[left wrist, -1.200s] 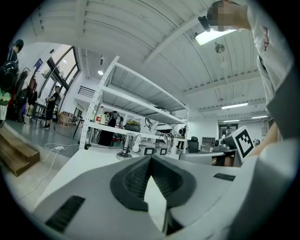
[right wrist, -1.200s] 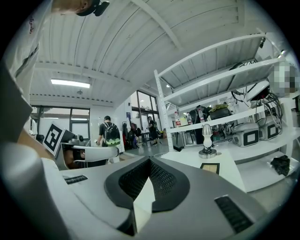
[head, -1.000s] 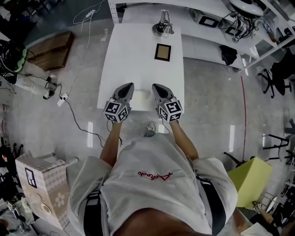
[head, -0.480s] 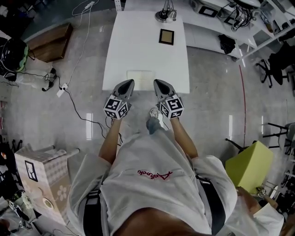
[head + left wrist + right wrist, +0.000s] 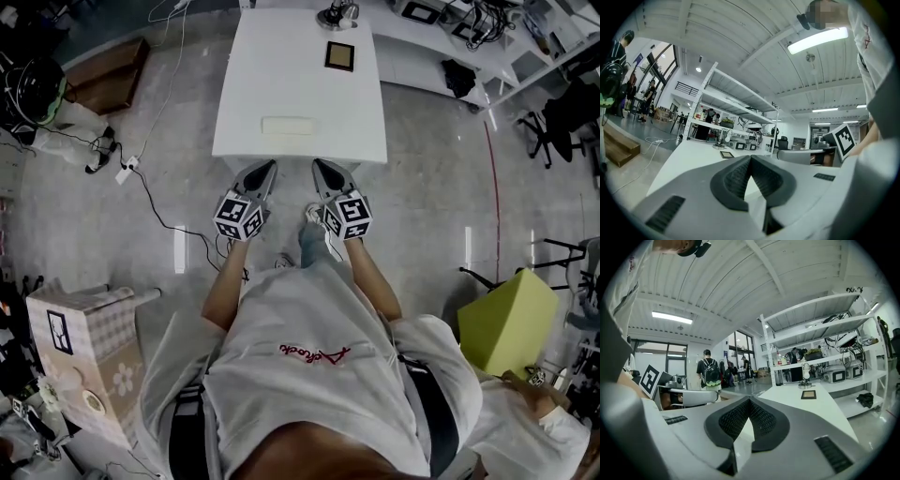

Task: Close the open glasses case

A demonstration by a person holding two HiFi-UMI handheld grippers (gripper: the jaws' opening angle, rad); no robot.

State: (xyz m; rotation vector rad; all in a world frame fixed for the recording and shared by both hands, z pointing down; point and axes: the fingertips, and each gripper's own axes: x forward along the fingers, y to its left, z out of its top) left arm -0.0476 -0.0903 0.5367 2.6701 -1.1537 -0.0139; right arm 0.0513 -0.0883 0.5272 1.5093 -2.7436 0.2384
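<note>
Your left tongs (image 5: 263, 172) and right tongs (image 5: 321, 171) are both pressed together and hold nothing. The glasses case (image 5: 288, 125) lies on the white surface (image 5: 244, 94) at the upper middle of the frame, apart from both tongs. Its inside does not show.

The person is backing away from the white table (image 5: 244, 94). The left gripper (image 5: 267, 167) and right gripper (image 5: 321, 167), earlier over its near edge beside the glasses case (image 5: 289, 125), are now hanging over the floor (image 5: 422, 187). The case is falling well ahead of both tips, and a shoe (image 5: 314, 215) is showing between the grippers.
</note>
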